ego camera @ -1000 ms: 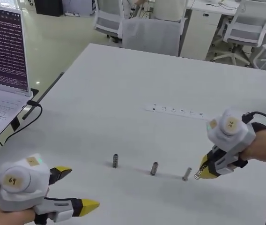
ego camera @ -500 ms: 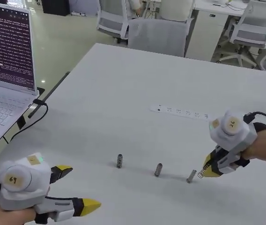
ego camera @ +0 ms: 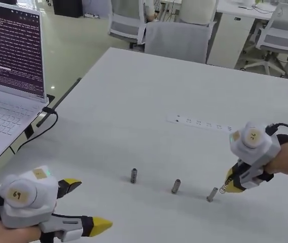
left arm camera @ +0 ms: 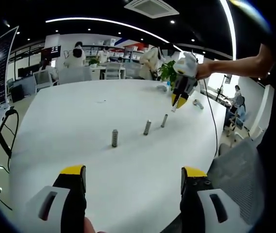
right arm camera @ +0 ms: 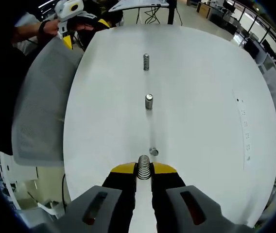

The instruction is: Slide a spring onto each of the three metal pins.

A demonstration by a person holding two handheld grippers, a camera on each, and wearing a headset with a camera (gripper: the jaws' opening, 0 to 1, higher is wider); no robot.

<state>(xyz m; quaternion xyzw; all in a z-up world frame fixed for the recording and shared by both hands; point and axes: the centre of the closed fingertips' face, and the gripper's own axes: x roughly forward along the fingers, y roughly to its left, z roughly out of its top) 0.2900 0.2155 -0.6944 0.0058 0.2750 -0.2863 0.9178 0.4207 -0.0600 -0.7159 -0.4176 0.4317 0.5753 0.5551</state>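
Observation:
Three short metal pins stand in a row on the white table (ego camera: 134, 101). The left pin (ego camera: 134, 175) and the middle pin (ego camera: 176, 186) each carry a coiled spring. The right pin (ego camera: 212, 194) is bare. My right gripper (ego camera: 230, 185) is shut on a small spring (ego camera: 223, 189), held just right of and slightly above the bare pin. In the right gripper view the spring (right arm camera: 144, 167) sits between the yellow tips, with the bare pin (right arm camera: 153, 152) just ahead. My left gripper (ego camera: 85, 205) is open at the near left, holding nothing. In its own view the pins (left arm camera: 147, 127) stand ahead.
An open laptop (ego camera: 7, 66) sits at the left edge of the table with a black cable (ego camera: 42, 121) beside it. A white power strip (ego camera: 202, 123) lies behind the pins. Office chairs (ego camera: 177, 40) stand beyond the far edge.
The head view has shifted, so everything sits further right and lower. The right gripper still holds the spring close beside the right pin. The left gripper has stayed open in place.

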